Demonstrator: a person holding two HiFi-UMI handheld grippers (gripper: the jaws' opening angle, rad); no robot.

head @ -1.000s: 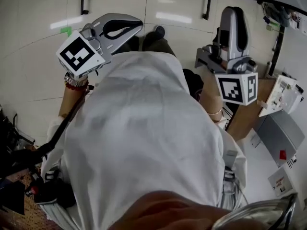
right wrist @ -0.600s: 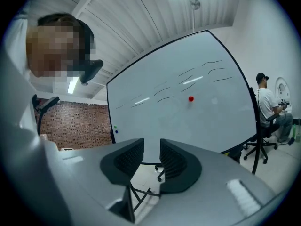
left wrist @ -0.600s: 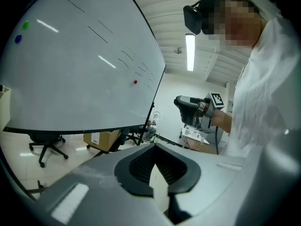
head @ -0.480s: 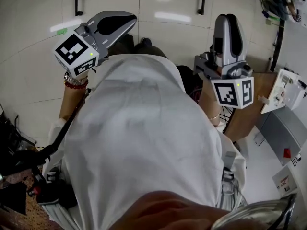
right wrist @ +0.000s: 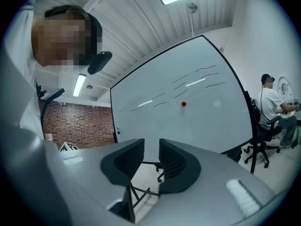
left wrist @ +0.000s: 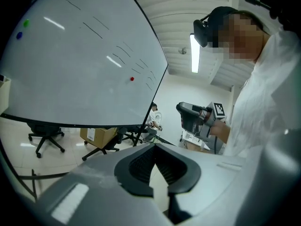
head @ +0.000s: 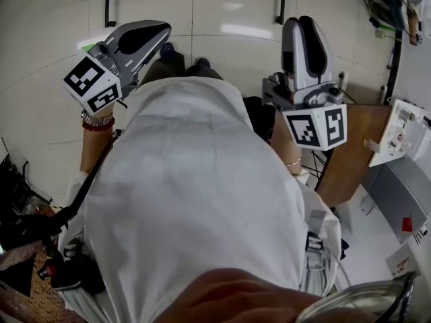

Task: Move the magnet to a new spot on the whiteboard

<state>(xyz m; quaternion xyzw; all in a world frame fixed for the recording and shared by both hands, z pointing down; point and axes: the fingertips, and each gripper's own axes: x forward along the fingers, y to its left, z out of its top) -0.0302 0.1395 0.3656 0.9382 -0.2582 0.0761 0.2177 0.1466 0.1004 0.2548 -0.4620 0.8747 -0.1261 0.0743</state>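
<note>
Round red magnet (right wrist: pixel 183 104) on glossy whiteboard (right wrist: pixel 211 124), ribbed-padded left tool (left wrist: pixel 155 158) and right tool (right wrist: pixel 151 157) both spread, empty

Whiteboard (right wrist: pixel 211 121): red magnet (right wrist: pixel 183 104) stuck among pen strokes; green magnet (left wrist: pixel 26 22), blue magnet (left wrist: pixel 19 35) near one edge.

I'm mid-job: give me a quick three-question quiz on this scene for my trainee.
1. True or false: the right gripper holds the red magnet.
2. How many red magnets are on the whiteboard? A) one B) two C) three
3. Fill in: the left gripper's jaws stand ___, with nothing between them.
Key: 1 false; 2 A; 3 apart.
</note>
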